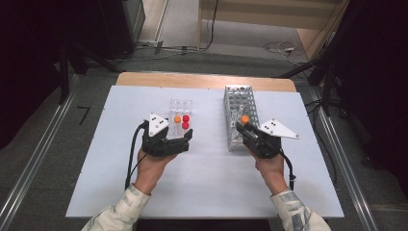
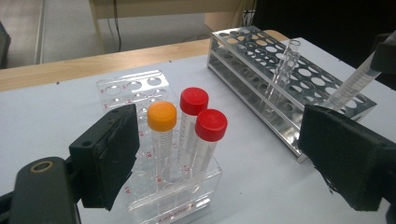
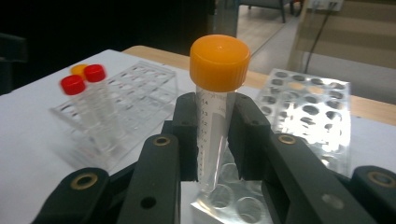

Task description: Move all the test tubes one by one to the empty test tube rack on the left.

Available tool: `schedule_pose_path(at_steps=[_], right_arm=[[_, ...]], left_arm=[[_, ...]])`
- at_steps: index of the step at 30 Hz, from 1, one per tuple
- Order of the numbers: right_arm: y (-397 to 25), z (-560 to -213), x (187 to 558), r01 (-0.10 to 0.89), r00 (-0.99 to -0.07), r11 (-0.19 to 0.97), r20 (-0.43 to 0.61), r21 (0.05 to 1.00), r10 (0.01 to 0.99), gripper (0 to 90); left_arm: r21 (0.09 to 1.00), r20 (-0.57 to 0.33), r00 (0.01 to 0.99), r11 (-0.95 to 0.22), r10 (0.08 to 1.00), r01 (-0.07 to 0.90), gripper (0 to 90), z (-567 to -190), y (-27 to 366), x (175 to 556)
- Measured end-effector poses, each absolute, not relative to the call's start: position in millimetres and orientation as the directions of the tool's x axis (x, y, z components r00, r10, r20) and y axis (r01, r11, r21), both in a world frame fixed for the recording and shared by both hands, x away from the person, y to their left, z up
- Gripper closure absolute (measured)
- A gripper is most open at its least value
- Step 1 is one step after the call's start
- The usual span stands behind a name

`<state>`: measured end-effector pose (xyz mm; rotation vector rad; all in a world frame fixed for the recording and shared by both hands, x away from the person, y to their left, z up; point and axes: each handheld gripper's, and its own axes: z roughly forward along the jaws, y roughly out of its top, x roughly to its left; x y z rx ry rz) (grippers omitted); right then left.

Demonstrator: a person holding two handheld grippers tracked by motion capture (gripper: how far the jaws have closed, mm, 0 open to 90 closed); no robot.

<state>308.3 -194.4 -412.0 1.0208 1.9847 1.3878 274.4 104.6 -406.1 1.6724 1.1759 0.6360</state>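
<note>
The table carries a pale blue-white sheet over most of its top, with a strip of bare wood exposed along the far edge. Grey floor surrounds it; metal rails run along the floor on both sides, and cables lie on the floor beyond the far edge. The room to the left and right is dark. A light wooden structure stands at the back. On the sheet, a clear plastic rack sits left of centre and holds three capped tubes: an orange-capped one and two red-capped tubes, all upright at the near end of the rack. A metal perforated rack lies right of centre, well apart from the plastic rack, its long axis running away from the person; a bare glass tube stands tilted in it. The left claw is spread wide, its pads on either side of the near end of the plastic rack, touching no tube. The right claw is pinching an orange-capped tube held in the claw just below the cap; this tube stands nearly upright above the near end of the metal rack. Whether its tip has entered a hole cannot be determined.
</note>
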Motion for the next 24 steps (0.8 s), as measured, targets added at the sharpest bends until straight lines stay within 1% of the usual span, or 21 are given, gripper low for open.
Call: schedule_pose_path(at_steps=[7,12,16,20,23,24], right_arm=[[-171,-416,294,0.284,-0.667,0.231,0.019,0.931,0.745,71.2],[-154,-425,286,0.288,-0.706,0.27,0.013,0.919,0.708,71.1],[-142,-437,283,0.304,-0.728,0.304,0.015,0.903,0.685,71.1],[-130,-445,277,0.299,-0.756,0.34,0.004,0.892,0.655,71.1],[-123,-448,273,0.291,-0.773,0.354,0.001,0.889,0.634,71.1],[-122,-449,272,0.29,-0.776,0.355,0.002,0.889,0.63,71.1]], left_arm=[[0.913,-0.105,0.435,-0.086,0.894,0.399,13.6,-403,98,266],[0.916,-0.103,0.493,-0.111,0.864,0.386,15.4,-401,83,258],[0.913,-0.084,0.551,-0.157,0.831,0.376,17.0,-403,67,252],[0.906,-0.068,0.595,-0.2,0.801,0.372,22.4,-409,55,248],[0.904,-0.073,0.611,-0.206,0.788,0.374,30.3,-414,51,247],[0.905,-0.075,0.617,-0.207,0.783,0.373,34.9,-415,50,247]])
